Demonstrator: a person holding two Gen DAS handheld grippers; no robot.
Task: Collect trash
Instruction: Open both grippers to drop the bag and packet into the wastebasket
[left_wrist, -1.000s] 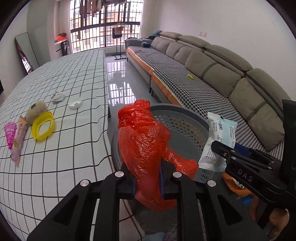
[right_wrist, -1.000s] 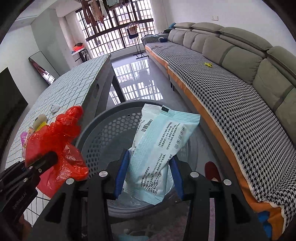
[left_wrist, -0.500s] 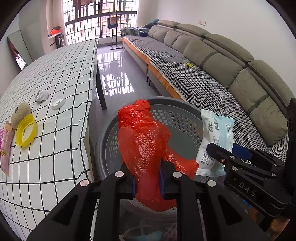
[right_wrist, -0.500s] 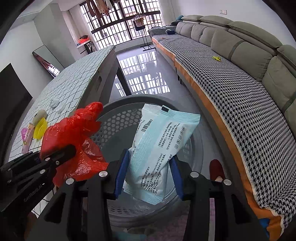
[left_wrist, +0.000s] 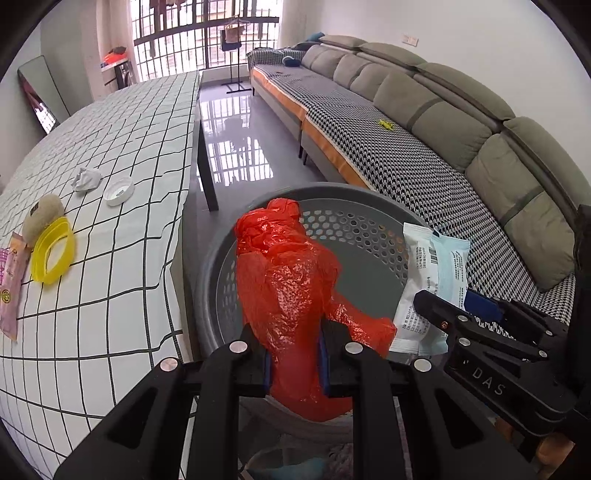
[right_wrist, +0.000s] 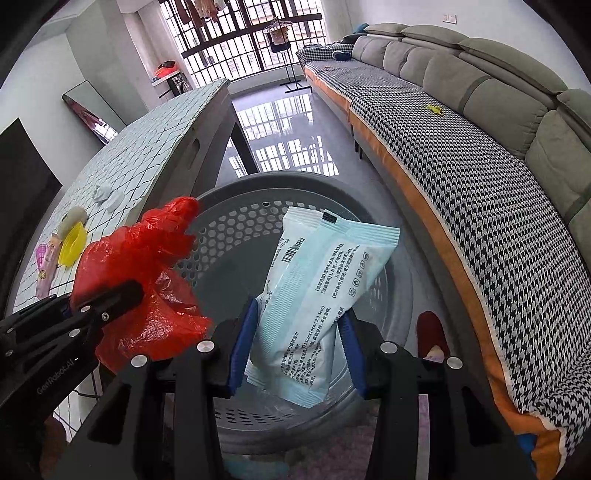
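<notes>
My left gripper (left_wrist: 293, 360) is shut on a crumpled red plastic bag (left_wrist: 291, 284) and holds it over the grey perforated basket (left_wrist: 354, 229). My right gripper (right_wrist: 297, 354) is shut on a pale blue and white wipes packet (right_wrist: 317, 295), held above the same basket (right_wrist: 236, 229). The red bag also shows in the right wrist view (right_wrist: 144, 273), and the packet shows in the left wrist view (left_wrist: 432, 280). The two grippers are side by side over the basket opening.
A table with a checked cloth (left_wrist: 110, 155) stands left of the basket, carrying a yellow ring (left_wrist: 51, 254), a beige lump (left_wrist: 42, 218), a pink wrapper (left_wrist: 11, 284), a white cap (left_wrist: 119, 190) and crumpled tissue (left_wrist: 85, 179). A long sofa (left_wrist: 424, 140) runs along the right.
Both grippers have moved forward over the basket with their loads still held. The basket now lies more fully beneath them, and the table has slid left in view.
</notes>
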